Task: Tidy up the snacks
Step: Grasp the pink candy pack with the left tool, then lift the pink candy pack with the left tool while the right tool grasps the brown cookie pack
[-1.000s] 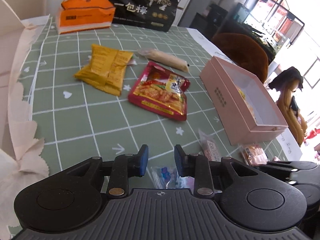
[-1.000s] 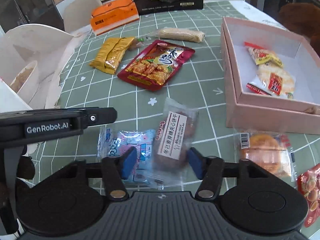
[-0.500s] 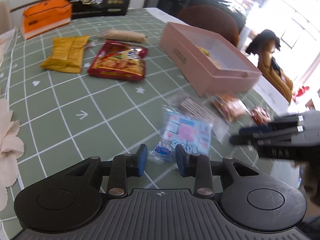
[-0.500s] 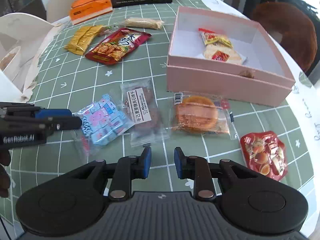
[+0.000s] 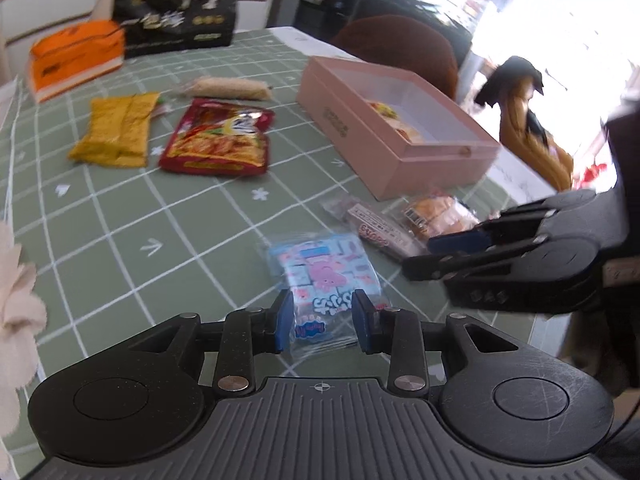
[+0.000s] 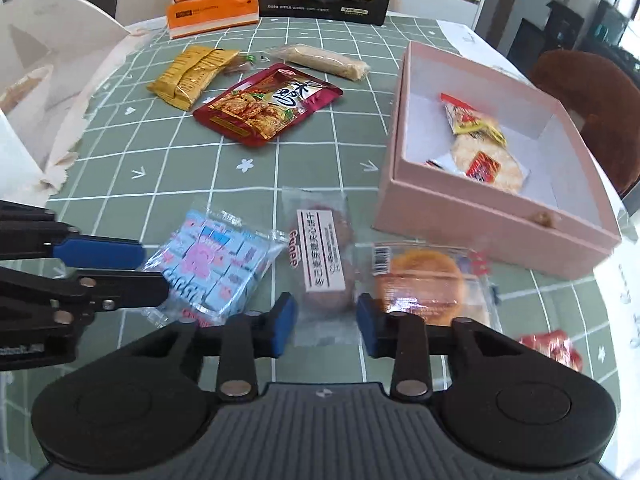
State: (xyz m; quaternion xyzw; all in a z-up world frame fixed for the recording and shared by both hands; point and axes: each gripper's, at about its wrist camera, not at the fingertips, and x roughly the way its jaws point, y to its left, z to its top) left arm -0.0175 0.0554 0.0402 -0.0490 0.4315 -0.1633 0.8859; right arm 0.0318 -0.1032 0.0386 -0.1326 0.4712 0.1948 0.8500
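The left gripper [image 5: 320,322] is held spread over the blue candy packet [image 5: 326,276] on the table; the right gripper [image 6: 326,324], jaws opening, is held over the clear biscuit packet [image 6: 320,256], unpinched

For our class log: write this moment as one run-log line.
left gripper: open, straddling blue candy bag | right gripper: opening over brown biscuit packet | pink box: two snacks
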